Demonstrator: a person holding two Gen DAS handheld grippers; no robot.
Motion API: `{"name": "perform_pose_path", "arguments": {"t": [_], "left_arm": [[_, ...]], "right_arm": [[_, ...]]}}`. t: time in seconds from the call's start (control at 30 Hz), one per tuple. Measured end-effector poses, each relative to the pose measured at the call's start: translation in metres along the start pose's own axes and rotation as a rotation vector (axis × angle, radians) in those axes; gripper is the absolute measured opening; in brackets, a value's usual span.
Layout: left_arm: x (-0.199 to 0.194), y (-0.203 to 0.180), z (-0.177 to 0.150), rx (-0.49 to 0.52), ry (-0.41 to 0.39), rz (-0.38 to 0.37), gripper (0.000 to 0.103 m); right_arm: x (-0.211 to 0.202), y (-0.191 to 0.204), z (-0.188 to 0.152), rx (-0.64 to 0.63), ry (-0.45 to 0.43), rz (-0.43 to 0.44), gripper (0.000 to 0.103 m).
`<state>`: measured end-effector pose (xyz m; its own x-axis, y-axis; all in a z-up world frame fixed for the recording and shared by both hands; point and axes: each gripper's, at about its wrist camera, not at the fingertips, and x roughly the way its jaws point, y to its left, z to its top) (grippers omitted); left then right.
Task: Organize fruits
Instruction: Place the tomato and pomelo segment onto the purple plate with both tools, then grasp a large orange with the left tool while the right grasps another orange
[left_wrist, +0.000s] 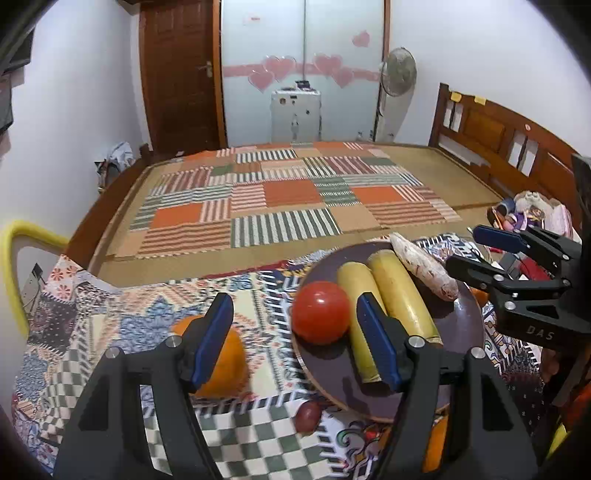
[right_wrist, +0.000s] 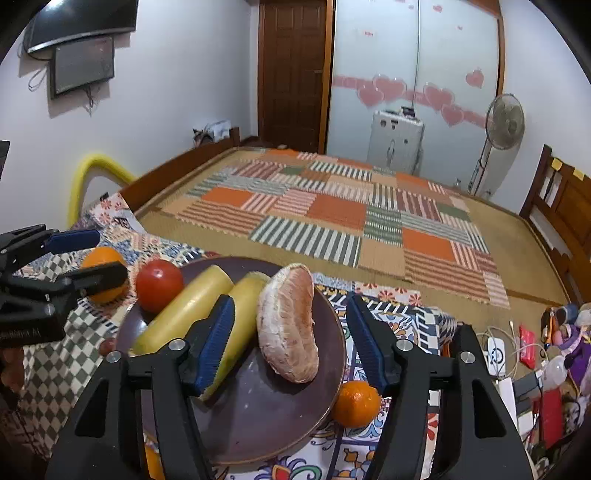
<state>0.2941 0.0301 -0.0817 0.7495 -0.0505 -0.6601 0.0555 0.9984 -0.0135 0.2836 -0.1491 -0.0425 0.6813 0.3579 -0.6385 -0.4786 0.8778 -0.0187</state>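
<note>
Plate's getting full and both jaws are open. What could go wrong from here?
1. The tomato sits at the plate edge and is round; a nudge from the left gripper could roll it off.
2. The right-hand orange lies against the plate rim, so grabbing it with the right gripper may shift the plate.
3. Little bare plate remains beside the pomelo segment; added oranges might roll off.

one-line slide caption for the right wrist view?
Open right hand-held gripper over round dark-brown plate holding red tomato, two yellow bananas and peeled pomelo segment.
</note>
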Motion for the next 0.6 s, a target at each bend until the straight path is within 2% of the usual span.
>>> {"name": "perform_pose_path", "arguments": {"t": [0.23, 0.33, 0.6], "left_arm": [[-0.016, 0.029, -0.005, -0.032, -0.001, 0.044, 0.074], [-0.010, 0.040, -0.012, -0.034, 0.029, 0.068, 0.074], [0.025, 0.062, -0.031, -0.080, 0.129, 0.075, 0.074]], "right_arm": [[-0.011, 0.004, -0.001, -0.002, -0.054, -0.014, 0.062], [-0.012, 0.004, -0.003, -0.002, -0.058, -0.010, 0.062], [-0.007, 0.002, -0.012, -0.001, -0.041, -0.007, 0.063]]}}
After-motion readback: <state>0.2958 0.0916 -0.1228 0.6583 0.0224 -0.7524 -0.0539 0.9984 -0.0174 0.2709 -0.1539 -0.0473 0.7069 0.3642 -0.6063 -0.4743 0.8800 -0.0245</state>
